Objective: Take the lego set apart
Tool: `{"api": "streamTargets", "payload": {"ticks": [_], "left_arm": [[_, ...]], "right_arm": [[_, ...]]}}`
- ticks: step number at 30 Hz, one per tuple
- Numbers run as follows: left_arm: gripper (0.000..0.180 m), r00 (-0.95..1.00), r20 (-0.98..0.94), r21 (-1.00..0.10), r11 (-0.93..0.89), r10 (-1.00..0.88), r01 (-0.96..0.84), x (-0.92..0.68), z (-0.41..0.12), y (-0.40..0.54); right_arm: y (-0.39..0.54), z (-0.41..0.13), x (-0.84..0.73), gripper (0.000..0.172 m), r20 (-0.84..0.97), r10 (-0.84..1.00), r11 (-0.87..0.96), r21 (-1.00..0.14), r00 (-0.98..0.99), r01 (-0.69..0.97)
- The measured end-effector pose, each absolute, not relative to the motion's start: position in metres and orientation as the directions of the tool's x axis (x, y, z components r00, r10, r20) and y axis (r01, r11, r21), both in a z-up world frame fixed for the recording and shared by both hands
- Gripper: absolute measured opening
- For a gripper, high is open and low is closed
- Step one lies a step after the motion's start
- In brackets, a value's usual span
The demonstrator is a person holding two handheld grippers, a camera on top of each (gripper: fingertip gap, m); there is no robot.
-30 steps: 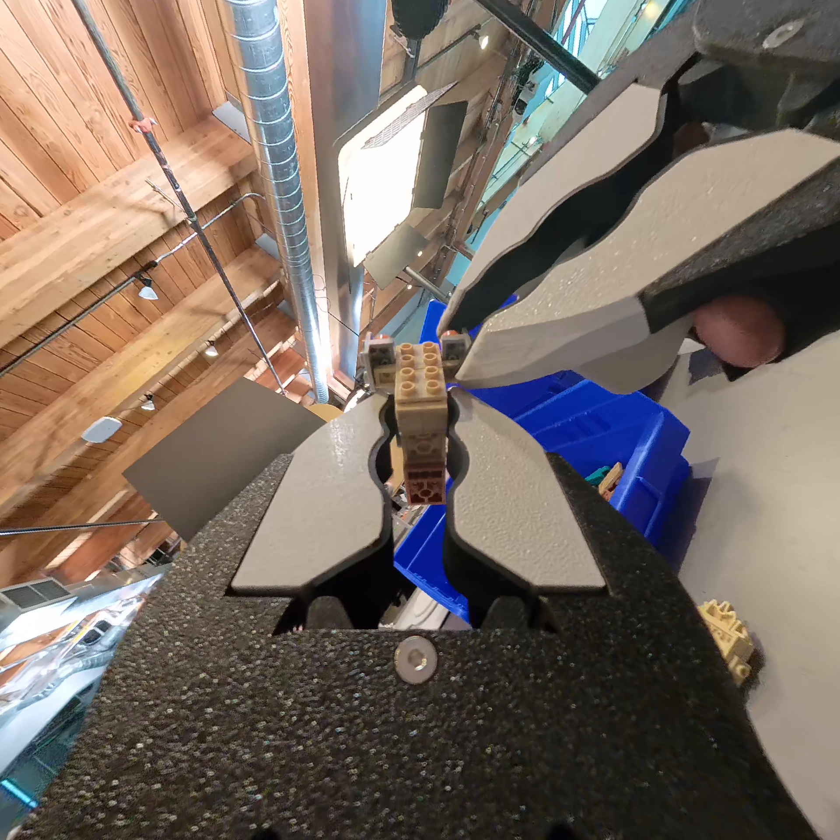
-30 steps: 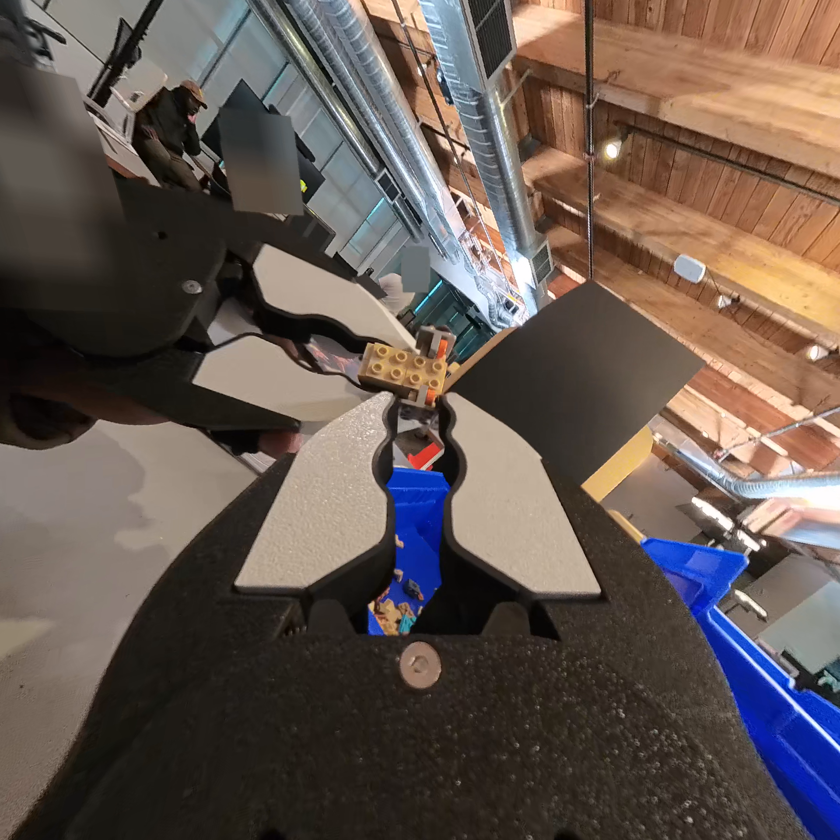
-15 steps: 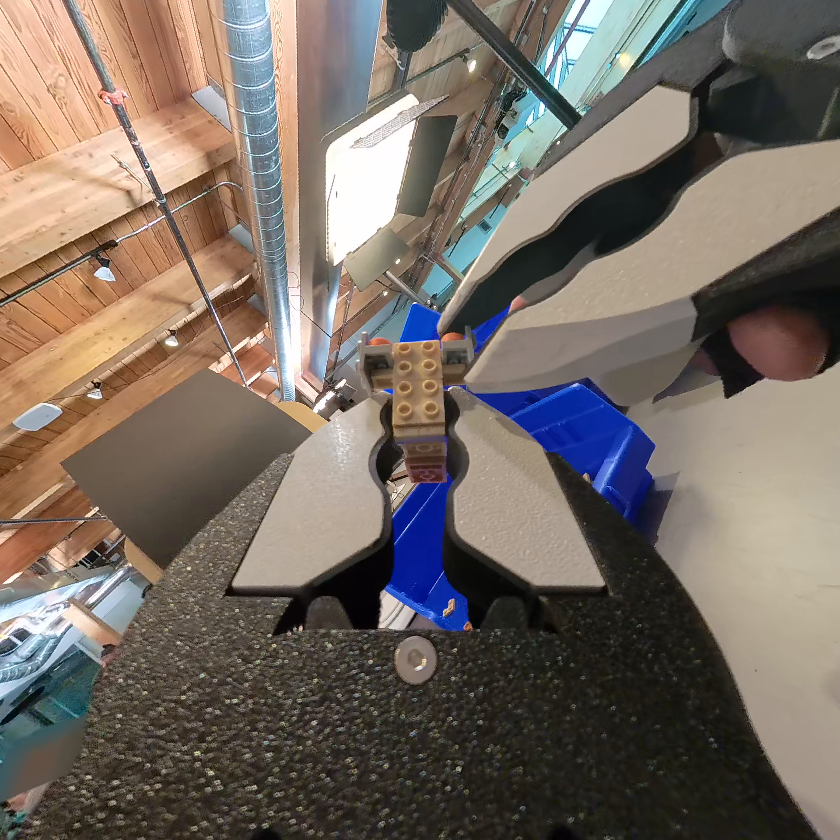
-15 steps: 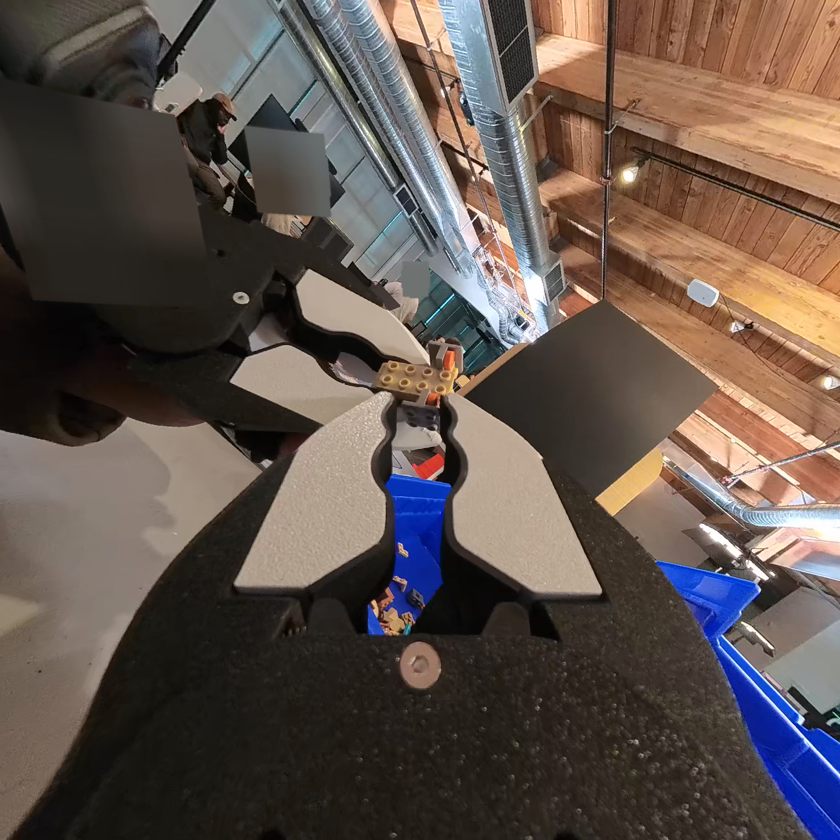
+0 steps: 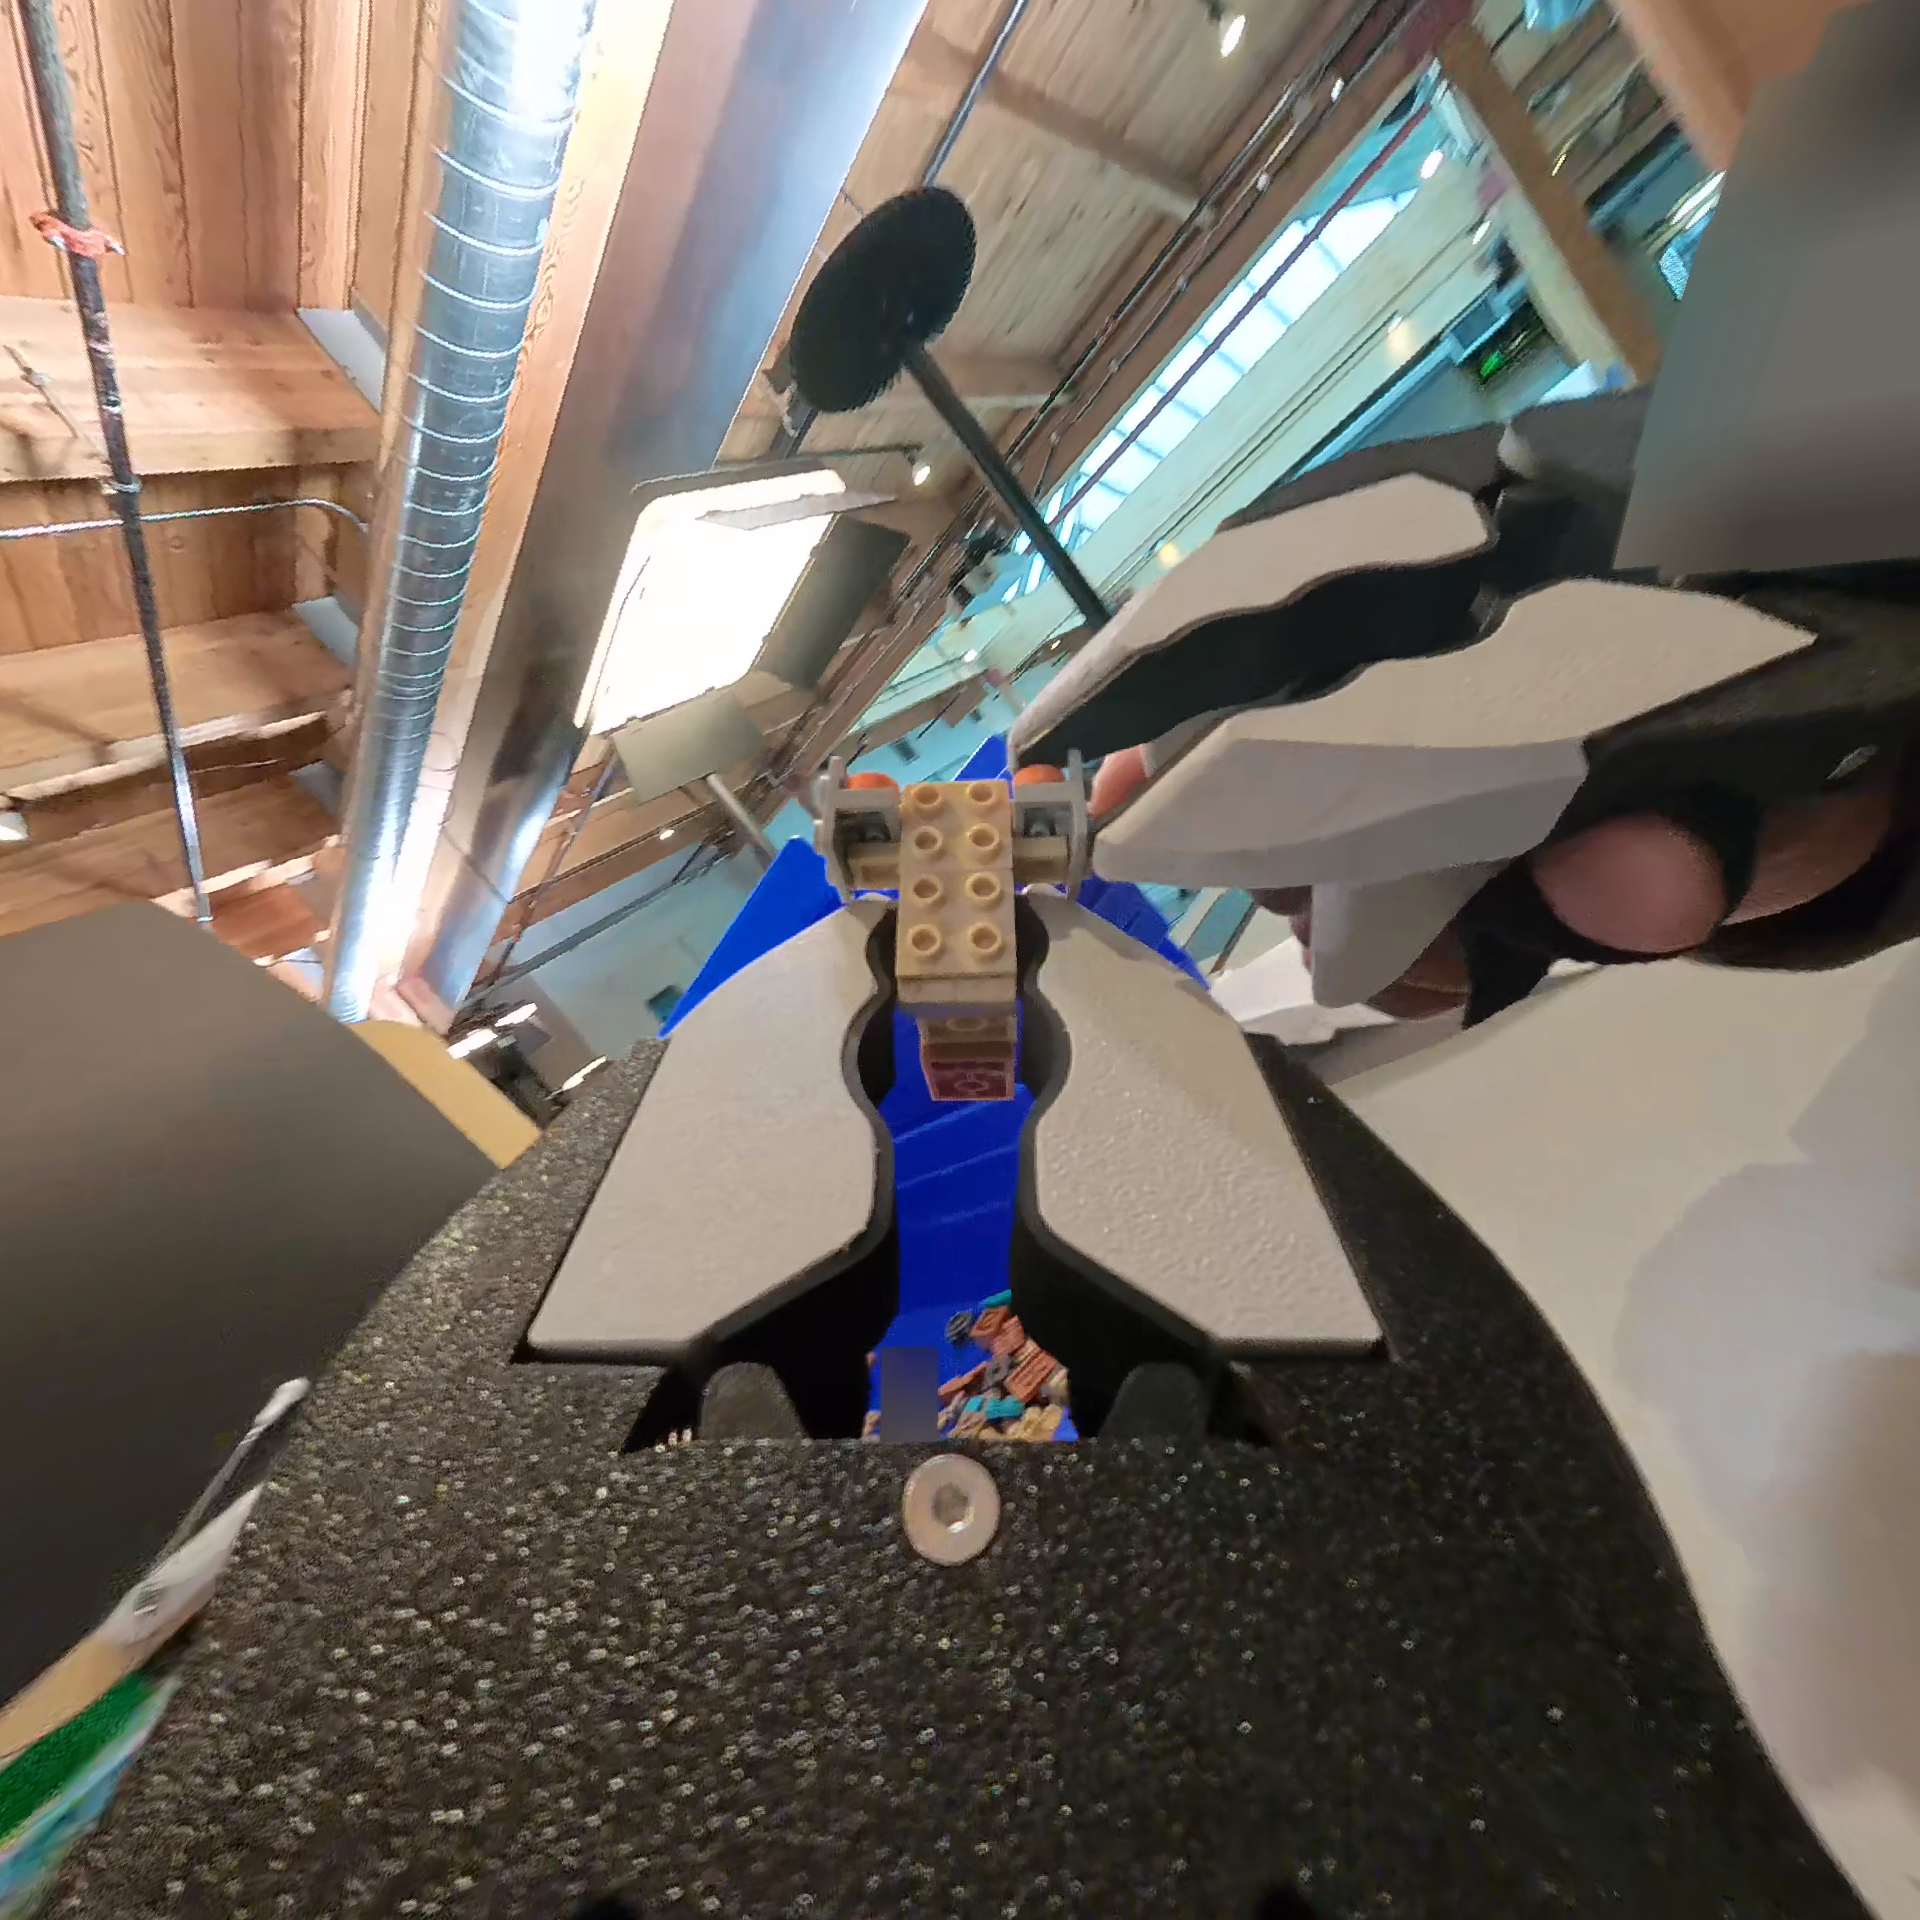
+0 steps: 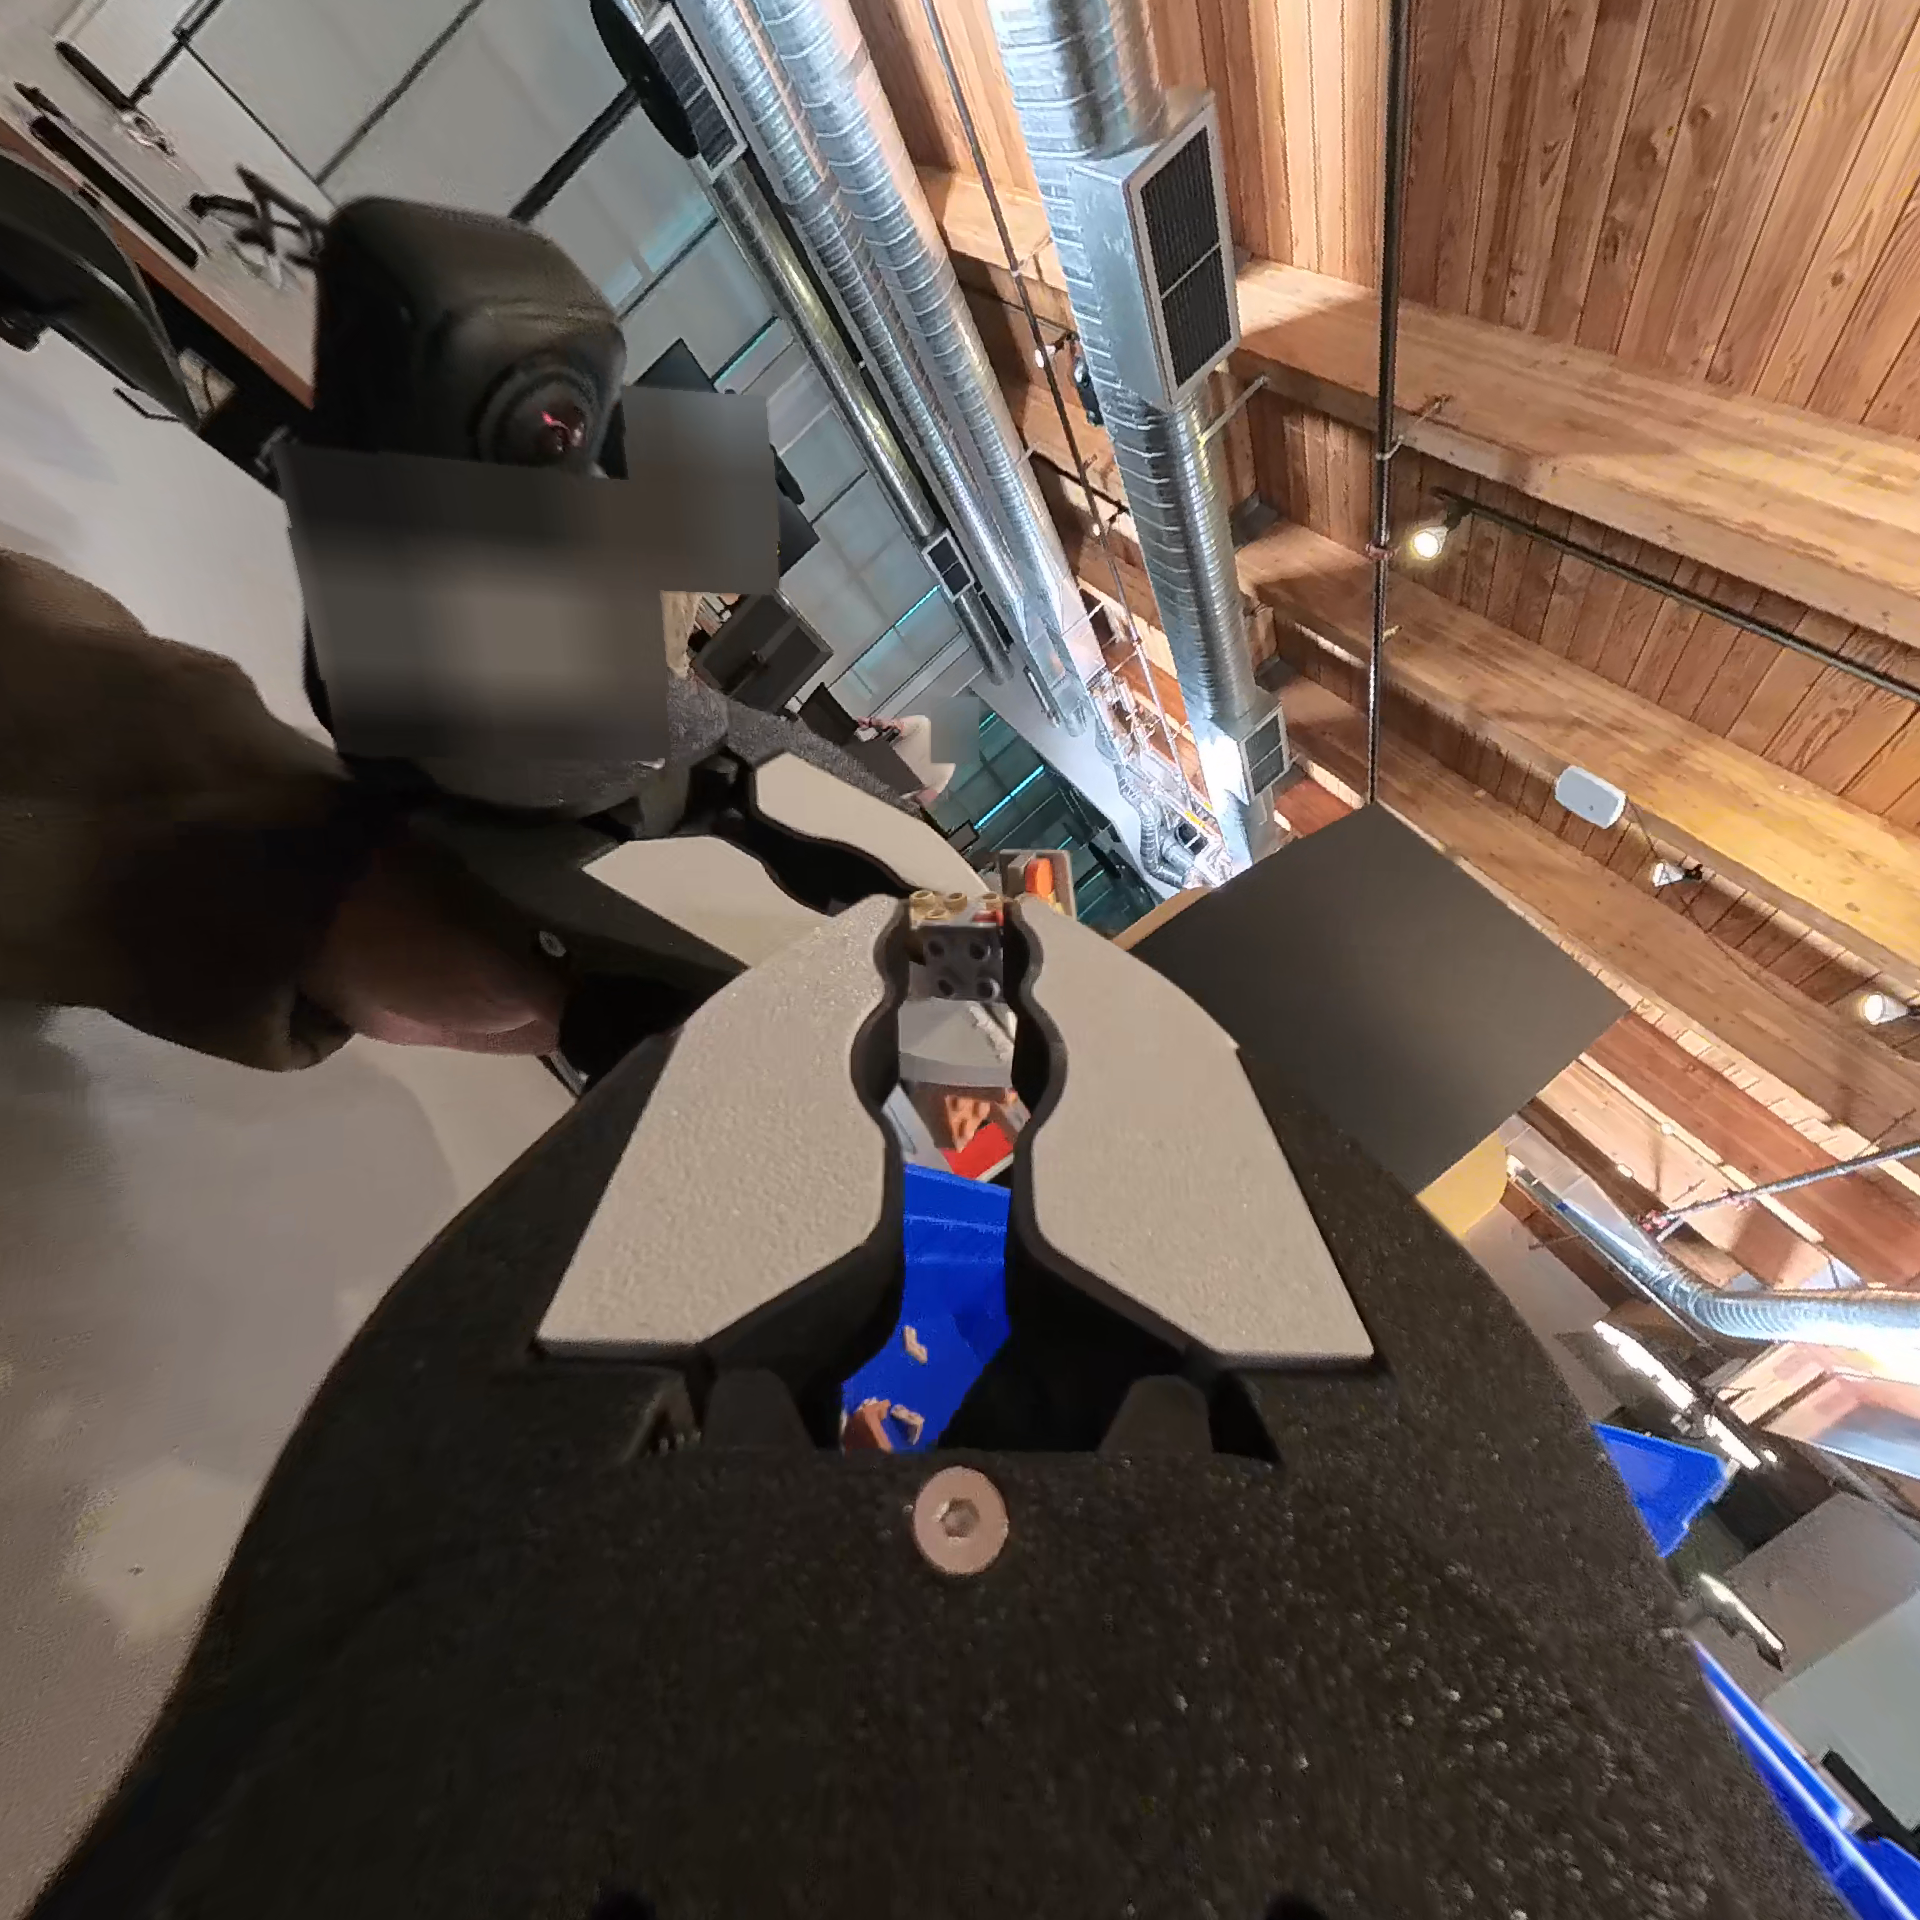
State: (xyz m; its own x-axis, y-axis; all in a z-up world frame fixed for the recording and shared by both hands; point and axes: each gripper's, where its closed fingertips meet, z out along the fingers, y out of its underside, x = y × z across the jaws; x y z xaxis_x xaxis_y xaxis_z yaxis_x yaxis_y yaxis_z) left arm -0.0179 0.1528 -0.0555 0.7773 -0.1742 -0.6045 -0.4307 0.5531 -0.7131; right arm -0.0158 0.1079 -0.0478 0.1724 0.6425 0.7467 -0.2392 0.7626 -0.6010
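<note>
left tool [image 5: 956,935]: clenched on a small brick assembly [image 5: 954,894]; both grey fingers [image 5: 769,1091] press the sides of the tan studded brick [image 5: 951,883], 2 studs wide, which sticks out past the tips
brick assembly: raised above the blue bin [image 5: 951,1184], aimed up toward the wood ceiling [image 5: 187,395]; a grey crosspiece [image 5: 862,831] spans its far end with orange bits behind; a dark red piece [image 5: 971,1070] hangs at the near end, between the fingers
blue bin: under the left tool, seen through the gap; loose small bricks [image 5: 1003,1382] in tan, brown and teal lie in it
right tool [image 6: 956,935]: clenched on the same assembly from the right; its fingers [image 6: 1132,1122] pinch a dark grey studded block [image 6: 956,961] at the crosspiece end; in the left wrist view its tips sit on the right end of the crosspiece
hand: gloved fingers [image 5: 1621,883] wrap the right tool's handle
surface [image 5: 1662,1247]: pale grey, to the right of the left tool
background: silver duct [image 6: 1174,436] along the ceiling, black panel [image 6: 1382,997] beyond the right tool's tips
</note>
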Motion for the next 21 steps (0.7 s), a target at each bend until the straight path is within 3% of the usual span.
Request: {"api": "streamTargets", "payload": {"ticks": [6, 13, 21], "left_arm": [[0.020, 0.788, -0.392, -0.826, 0.559, -0.474, -0.074, -0.013, -0.043, 0.136], [0.020, 0.536, -0.100, -0.840, 0.360, -0.838, 0.406, -0.018, -0.028, 0.109], [0.019, 0.315, -0.045, -0.820, 0.215, -0.948, 0.530, -0.012, -0.024, 0.090]], "right_arm": [[0.108, -0.026, 0.001, 0.015, 0.687, 0.694, 0.713, -0.615, 0.216, -0.337], [0.119, -0.033, -0.004, 0.014, 0.673, 0.713, 0.697, -0.651, 0.196, -0.301], [0.112, -0.041, -0.008, 0.014, 0.721, 0.667, 0.740, -0.613, 0.187, -0.278]]}}
